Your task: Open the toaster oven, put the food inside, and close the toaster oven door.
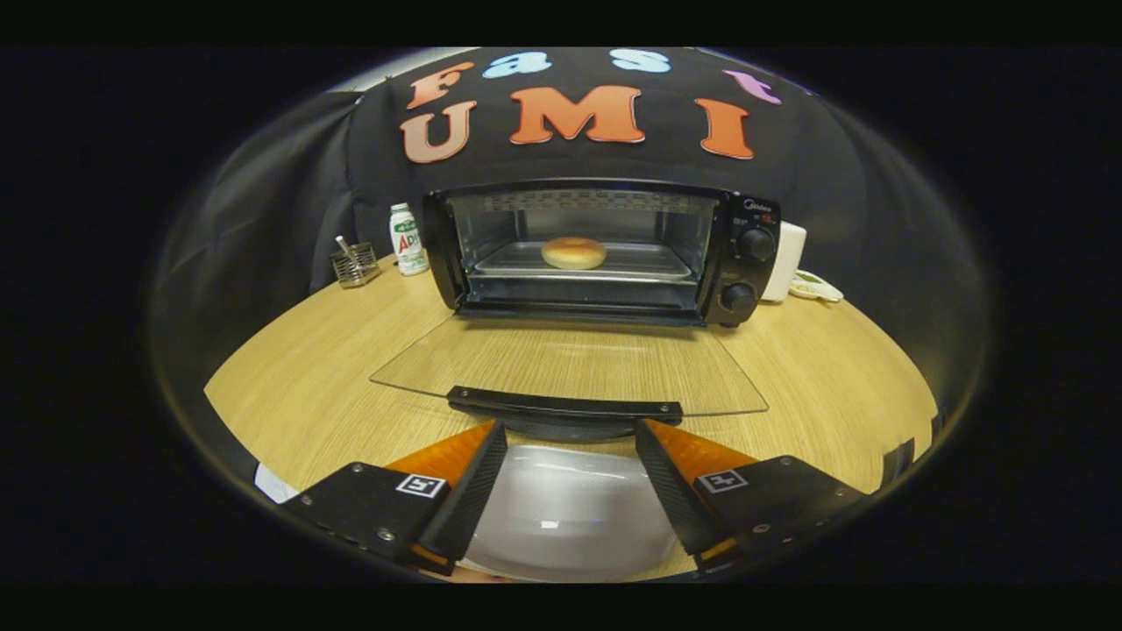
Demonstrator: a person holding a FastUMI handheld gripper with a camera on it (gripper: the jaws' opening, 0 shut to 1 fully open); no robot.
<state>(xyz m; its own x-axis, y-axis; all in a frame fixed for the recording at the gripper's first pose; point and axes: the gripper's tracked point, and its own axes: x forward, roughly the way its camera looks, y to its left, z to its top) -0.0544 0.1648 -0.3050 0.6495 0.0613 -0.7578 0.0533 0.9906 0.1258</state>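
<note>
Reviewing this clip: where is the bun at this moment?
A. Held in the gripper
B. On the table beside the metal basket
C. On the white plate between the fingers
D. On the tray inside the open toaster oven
D: the bun sits on the tray inside the toaster oven, whose glass door lies folded down; the gripper is open over a bare white plate.

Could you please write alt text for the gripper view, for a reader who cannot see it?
A toaster oven stands on a wooden table with its glass door folded down flat and a round bun on the tray inside. The gripper is open, its fingers just short of the door's handle, above a white plate.
</note>
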